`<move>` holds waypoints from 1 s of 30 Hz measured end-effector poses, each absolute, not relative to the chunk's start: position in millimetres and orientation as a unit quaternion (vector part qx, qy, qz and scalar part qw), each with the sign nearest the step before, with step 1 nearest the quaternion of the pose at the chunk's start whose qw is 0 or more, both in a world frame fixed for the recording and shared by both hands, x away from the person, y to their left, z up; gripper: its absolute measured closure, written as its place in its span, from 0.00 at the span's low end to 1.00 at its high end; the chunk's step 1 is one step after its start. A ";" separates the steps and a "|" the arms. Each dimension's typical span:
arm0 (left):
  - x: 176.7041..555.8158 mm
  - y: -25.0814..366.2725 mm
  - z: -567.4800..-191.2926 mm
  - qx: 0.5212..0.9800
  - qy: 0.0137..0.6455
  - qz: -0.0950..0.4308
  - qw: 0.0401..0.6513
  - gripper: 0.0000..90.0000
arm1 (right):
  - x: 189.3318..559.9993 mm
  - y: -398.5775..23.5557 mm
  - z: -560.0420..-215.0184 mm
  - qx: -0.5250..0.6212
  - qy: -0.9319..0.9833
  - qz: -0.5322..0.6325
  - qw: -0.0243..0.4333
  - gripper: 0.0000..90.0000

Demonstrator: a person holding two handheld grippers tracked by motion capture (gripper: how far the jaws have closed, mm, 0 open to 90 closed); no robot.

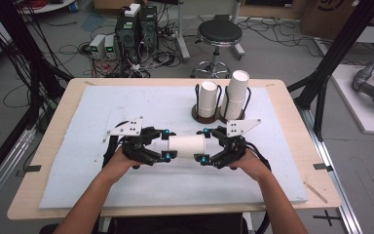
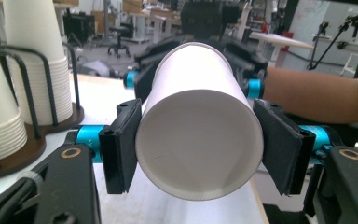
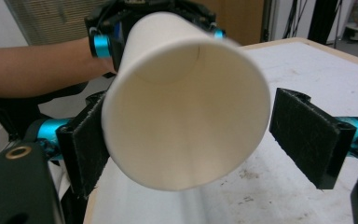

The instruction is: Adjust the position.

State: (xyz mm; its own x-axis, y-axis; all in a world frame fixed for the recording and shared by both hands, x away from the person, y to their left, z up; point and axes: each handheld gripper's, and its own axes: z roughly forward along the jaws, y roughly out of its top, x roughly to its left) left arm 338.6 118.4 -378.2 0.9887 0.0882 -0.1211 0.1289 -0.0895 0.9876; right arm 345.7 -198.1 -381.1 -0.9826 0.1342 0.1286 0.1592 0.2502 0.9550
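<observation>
Above the middle of the white-padded desk (image 1: 102, 185), you hold a white paper cup (image 1: 186, 146) lying level between both tools. Your left hand-held gripper (image 1: 164, 144) is clamped on one end, pads pressing both sides. Your right hand-held gripper (image 1: 203, 145) stands wide around the other end, one pad clear of the wall. Two stacks of white paper cups (image 1: 222, 95) stand in a wire holder behind.

Even, soft indoor light, bright overall; faint shadows on table (image 1: 272, 185). High view slightly soft, low detail. Right gripper view: cup (image 3: 186, 100) rim blurred, background out of focus.
</observation>
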 end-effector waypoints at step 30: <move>337.0 112.3 -384.7 0.766 0.065 -0.006 0.640 0.40 | 344.8 -200.7 -375.7 -0.093 -0.791 -0.605 0.015 0.18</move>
